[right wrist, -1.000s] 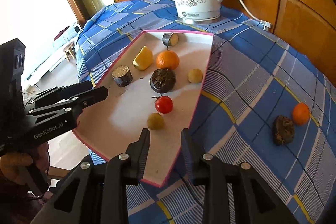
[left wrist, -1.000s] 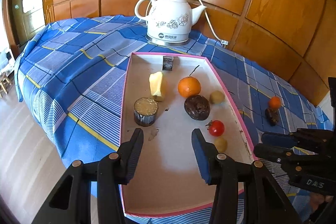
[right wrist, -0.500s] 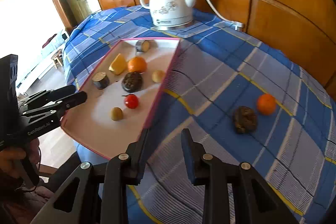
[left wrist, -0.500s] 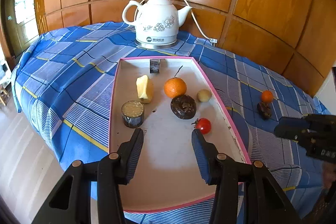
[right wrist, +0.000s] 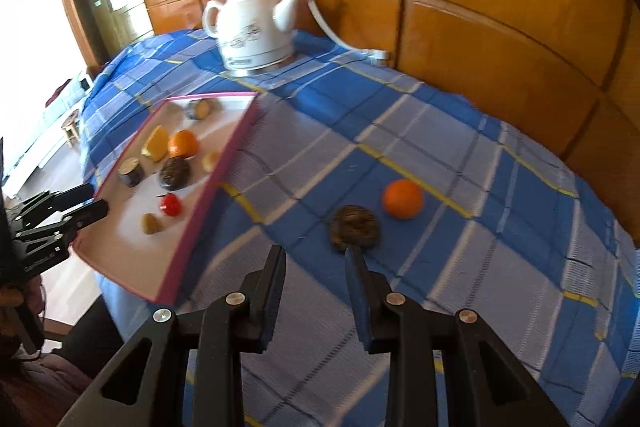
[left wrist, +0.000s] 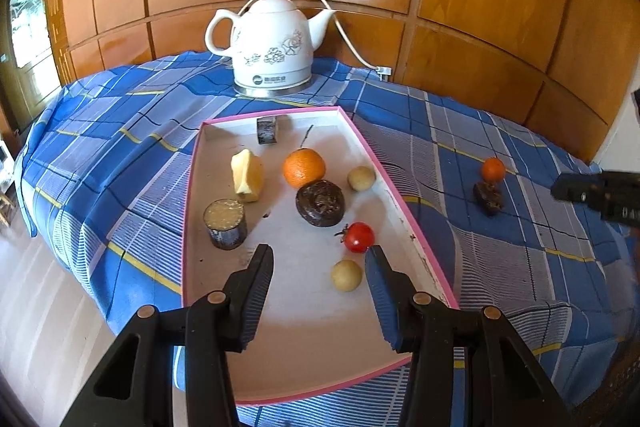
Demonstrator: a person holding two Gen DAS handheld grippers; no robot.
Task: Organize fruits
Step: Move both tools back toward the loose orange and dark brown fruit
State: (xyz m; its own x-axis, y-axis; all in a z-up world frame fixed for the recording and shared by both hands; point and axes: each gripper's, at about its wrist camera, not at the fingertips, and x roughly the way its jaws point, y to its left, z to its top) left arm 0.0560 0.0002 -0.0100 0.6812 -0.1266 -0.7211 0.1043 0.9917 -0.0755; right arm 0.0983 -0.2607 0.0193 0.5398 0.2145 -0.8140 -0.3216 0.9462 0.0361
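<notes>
Fruit partly sorted: most in the tray, two pieces out on the cloth.
Left wrist view: left gripper (left wrist: 318, 267) over the near end of the pink-rimmed tray (left wrist: 404, 195), jaws apart, nothing between them; orange (left wrist: 304, 167), tomato (left wrist: 359, 237) and dark fruit (left wrist: 320, 203) lie inside. Right wrist view: right gripper (right wrist: 314, 267) above the blue checked cloth (right wrist: 500, 227), jaws a narrow gap apart, empty; second orange (right wrist: 402, 198) and dark lump (right wrist: 354, 227) lie just ahead, outside the tray.

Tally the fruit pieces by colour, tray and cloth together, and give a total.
Orange: 2
Red: 1
Pale yellow, round: 2
Yellow wedge: 1
Dark brown lumps: 2
Dark-skinned cut cylinders: 2
Total: 10
</notes>
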